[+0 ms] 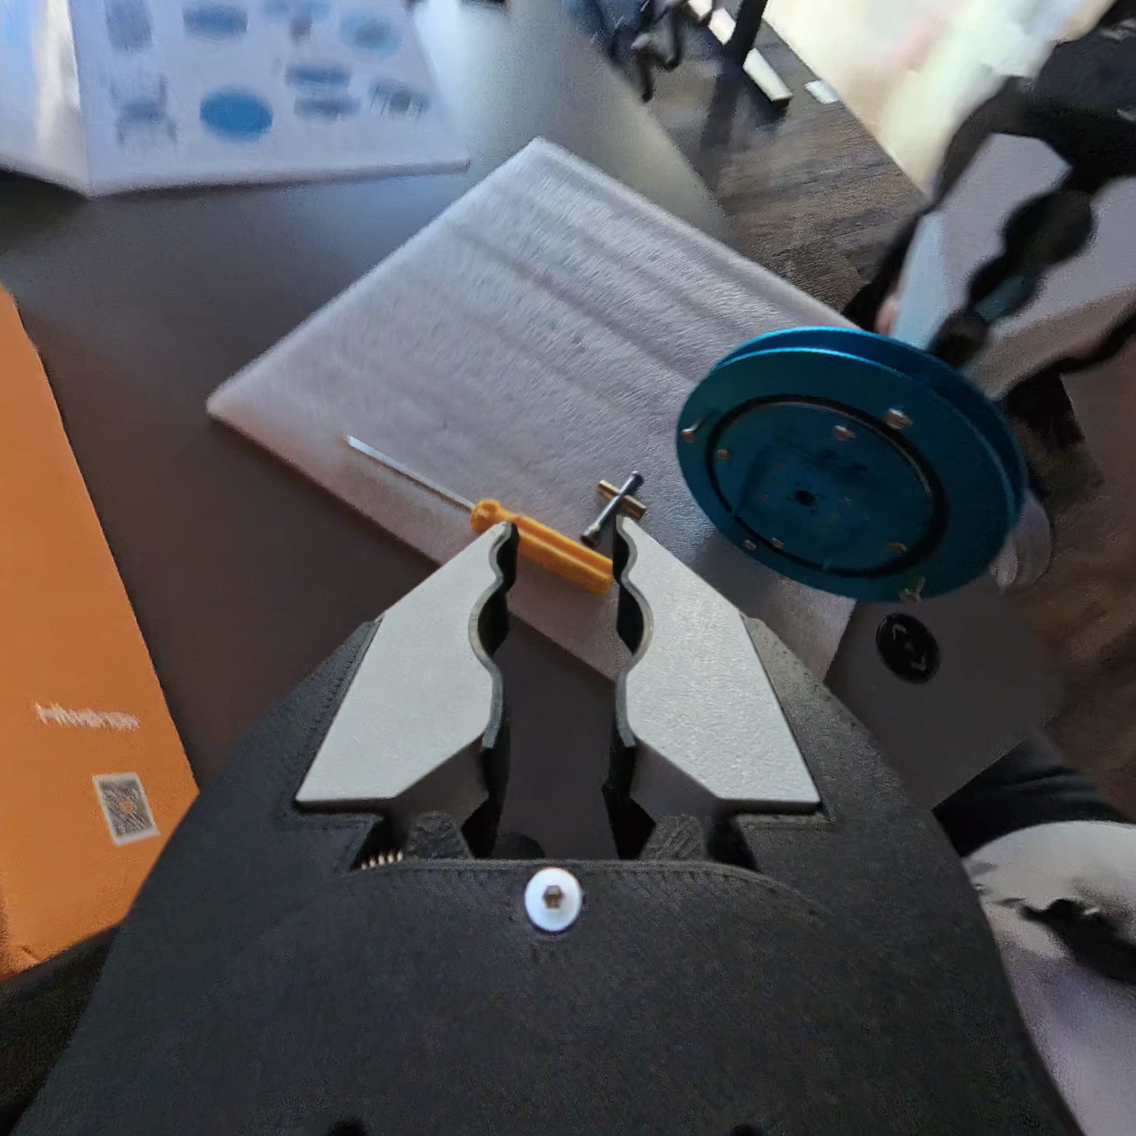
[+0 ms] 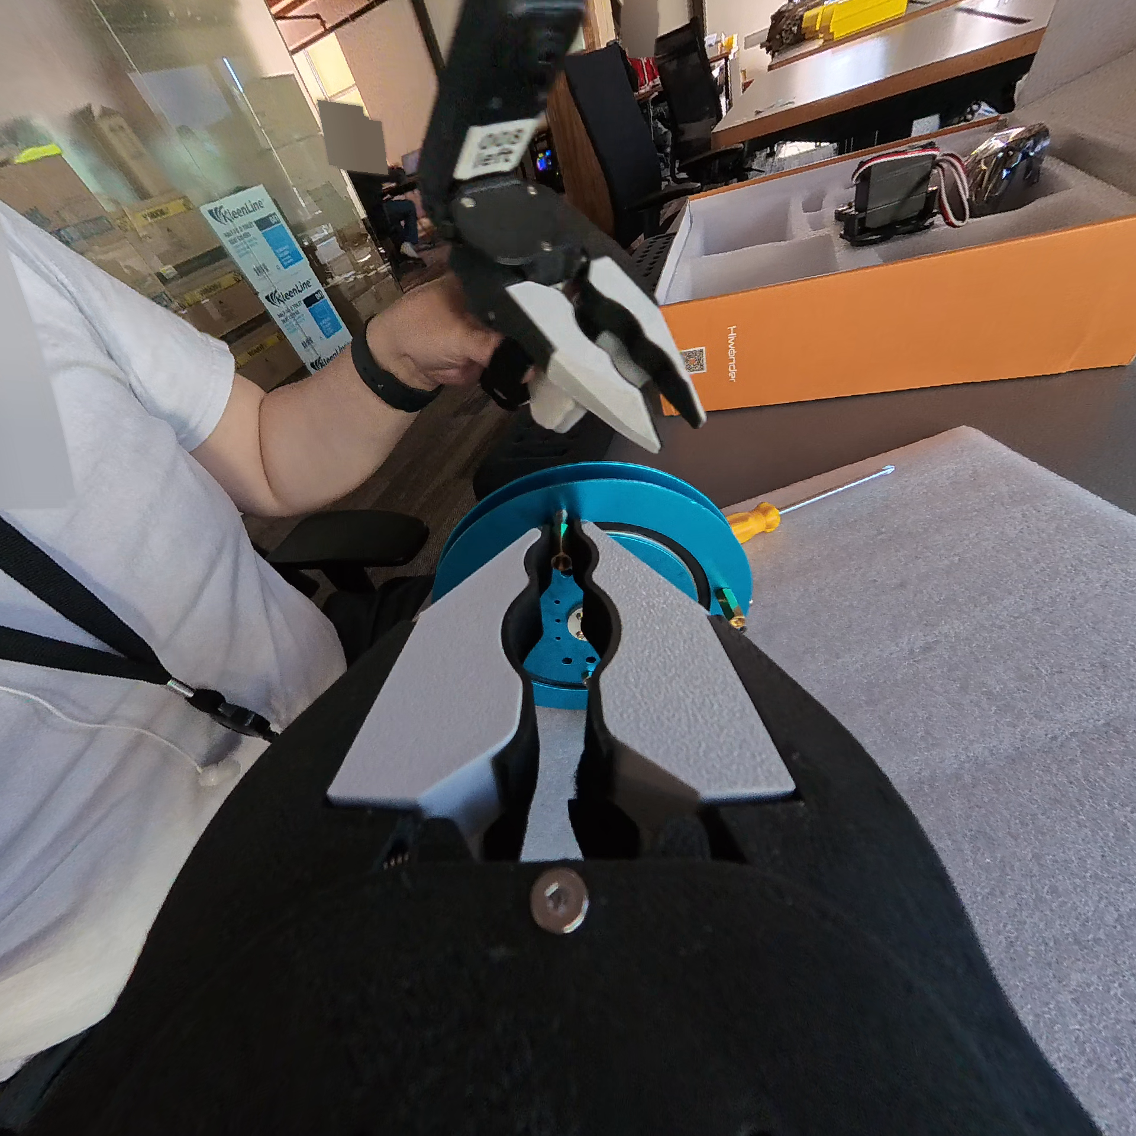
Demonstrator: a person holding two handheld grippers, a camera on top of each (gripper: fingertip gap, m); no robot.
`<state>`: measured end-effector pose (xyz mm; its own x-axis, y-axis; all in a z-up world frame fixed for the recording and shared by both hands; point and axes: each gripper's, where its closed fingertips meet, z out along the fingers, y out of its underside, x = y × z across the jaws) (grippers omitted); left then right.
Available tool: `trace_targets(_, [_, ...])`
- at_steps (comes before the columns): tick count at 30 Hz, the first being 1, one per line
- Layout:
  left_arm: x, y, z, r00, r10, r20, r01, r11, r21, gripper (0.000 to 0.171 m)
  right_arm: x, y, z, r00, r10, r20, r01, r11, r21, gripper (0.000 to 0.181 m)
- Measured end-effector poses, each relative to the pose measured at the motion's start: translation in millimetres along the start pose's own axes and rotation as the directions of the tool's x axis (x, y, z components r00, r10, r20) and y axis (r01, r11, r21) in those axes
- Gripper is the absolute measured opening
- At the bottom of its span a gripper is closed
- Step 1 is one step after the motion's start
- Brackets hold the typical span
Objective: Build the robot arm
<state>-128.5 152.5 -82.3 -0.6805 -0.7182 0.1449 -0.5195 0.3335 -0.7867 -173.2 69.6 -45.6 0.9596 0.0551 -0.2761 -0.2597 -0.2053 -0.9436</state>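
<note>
My left gripper point(image 1: 562, 535) is open and empty, its fingertips just above the handle of an orange screwdriver point(image 1: 541, 544) lying on a grey foam pad point(image 1: 522, 319). A small metal T-shaped tool point(image 1: 618, 504) lies beside the right fingertip. My right gripper point(image 2: 564, 535) is shut on a blue metal disc point(image 2: 615, 498), with a brass standoff point(image 2: 560, 544) between its tips, and holds the disc on edge above the pad's point(image 2: 922, 645) near side. The disc point(image 1: 848, 467) shows its flat face in the left wrist view. The left gripper point(image 2: 671, 427) hangs above the screwdriver point(image 2: 753, 519).
An orange box point(image 2: 922, 319) with a foam insert and a black servo point(image 2: 891, 184) stands behind the pad; it shows at the left point(image 1: 67, 615). A white printed box point(image 1: 246, 92) is far left. A black round cap point(image 1: 907, 648) sits in the table. A person's arm point(image 2: 319, 430) is at the left. Left tips to right tips: about 11 cm.
</note>
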Motion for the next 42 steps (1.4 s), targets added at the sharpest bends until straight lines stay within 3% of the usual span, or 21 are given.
trace_targets(4, [-14,16,16,0.960,-0.276,0.041,0.279,0.950,-0.141,0.022,1,-1,0,1.000,-0.003,-0.002,0.003,1.000,0.010,0.003])
trace_targets(10, [-13,27,47,0.940,-0.316,0.131,0.342,0.887,-0.310,0.029,1,-1,1,1.000,-0.013,0.009,0.013,1.000,0.018,0.003])
trace_targets(13, [-20,43,52,0.948,-0.213,0.235,0.302,0.833,-0.464,0.028,2,-1,2,1.000,-0.024,0.011,0.024,1.000,0.011,0.003])
trace_targets(20, [-25,58,37,0.971,0.034,0.238,0.154,0.674,-0.722,0.019,0,-1,6,0.998,-0.070,0.011,0.070,0.997,-0.029,0.003])
trace_targets(27, [-32,66,32,0.975,0.158,0.159,0.039,0.578,-0.815,0.019,1,-1,9,0.996,-0.085,0.014,0.086,0.995,-0.052,0.004])
trace_targets(30, [-32,64,32,0.980,0.137,0.143,0.031,0.609,-0.793,0.018,1,-1,10,0.996,-0.086,0.015,0.087,0.995,-0.058,0.004])
trace_targets(32, [-29,58,34,0.988,0.052,0.148,0.070,0.698,-0.712,0.018,2,-1,9,0.997,-0.079,0.009,0.080,0.995,-0.051,0.003])
trace_targets(35, [-14,34,35,0.983,-0.160,0.091,0.184,0.856,-0.483,0.018,2,-1,7,0.998,-0.065,0.010,0.065,0.998,-0.024,0.003])
trace_targets(36, [-9,30,34,0.978,-0.199,0.061,0.206,0.879,-0.431,0.018,2,-1,6,0.998,-0.054,0.013,0.054,0.998,-0.014,0.003])
trace_targets(38, [-3,38,30,0.985,-0.174,0.020,0.164,0.876,-0.453,0.018,3,-1,5,0.999,-0.042,0.014,0.042,0.999,0.002,0.003])
trace_targets(42, [-15,64,33,0.993,-0.076,0.094,0.116,0.817,-0.565,0.017,4,-1,2,0.999,-0.037,-0.003,0.037,0.999,0.028,0.003])
